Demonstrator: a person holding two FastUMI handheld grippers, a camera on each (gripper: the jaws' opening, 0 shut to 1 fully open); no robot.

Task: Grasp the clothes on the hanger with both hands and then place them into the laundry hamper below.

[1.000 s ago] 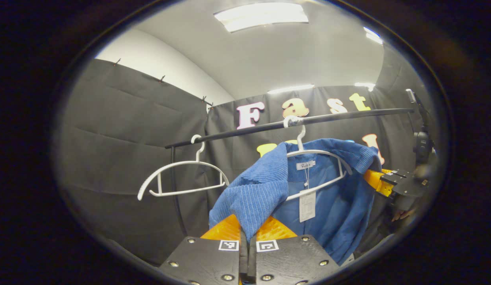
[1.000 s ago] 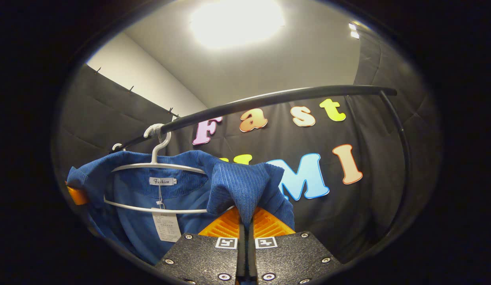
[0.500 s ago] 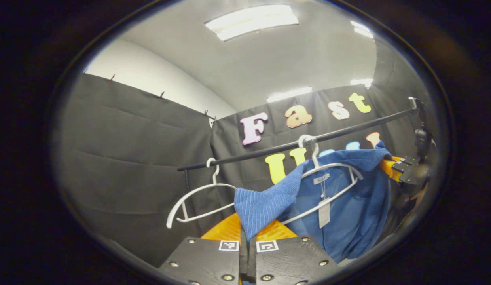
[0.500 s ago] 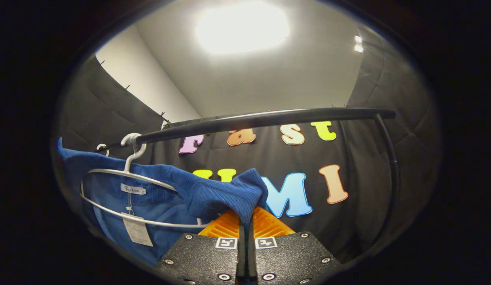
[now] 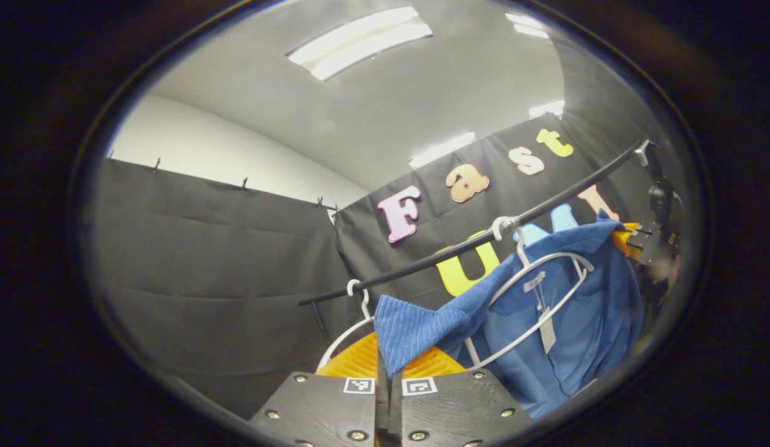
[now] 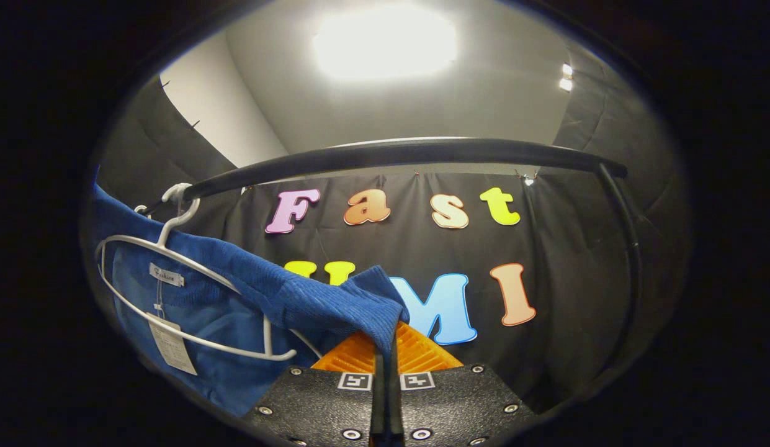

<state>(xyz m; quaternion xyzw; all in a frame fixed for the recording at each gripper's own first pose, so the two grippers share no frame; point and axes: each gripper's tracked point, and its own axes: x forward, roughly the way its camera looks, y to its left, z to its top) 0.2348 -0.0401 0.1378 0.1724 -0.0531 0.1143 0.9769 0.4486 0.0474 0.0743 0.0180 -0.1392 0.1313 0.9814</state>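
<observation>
In the left gripper view we see the left gripper (image 5: pixel 388 366) clenched on a fold of the blue garment (image 5: pixel 564 323), which drapes rightward over the white hanger (image 5: pixel 546 292) hooked on the black rail (image 5: pixel 459 248). In the right gripper view the right gripper (image 6: pixel 385 354) pinches the garment's other shoulder, the cloth stretching left to the hanger.

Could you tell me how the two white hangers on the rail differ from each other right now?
The right hanger has the blue garment draped about it, while the left hanger is bare. The right hanger shows nearly whole and tilted; the left hanger is partly hidden behind the left gripper and the pinched cloth. Both are white and hook over the black rail.
</observation>
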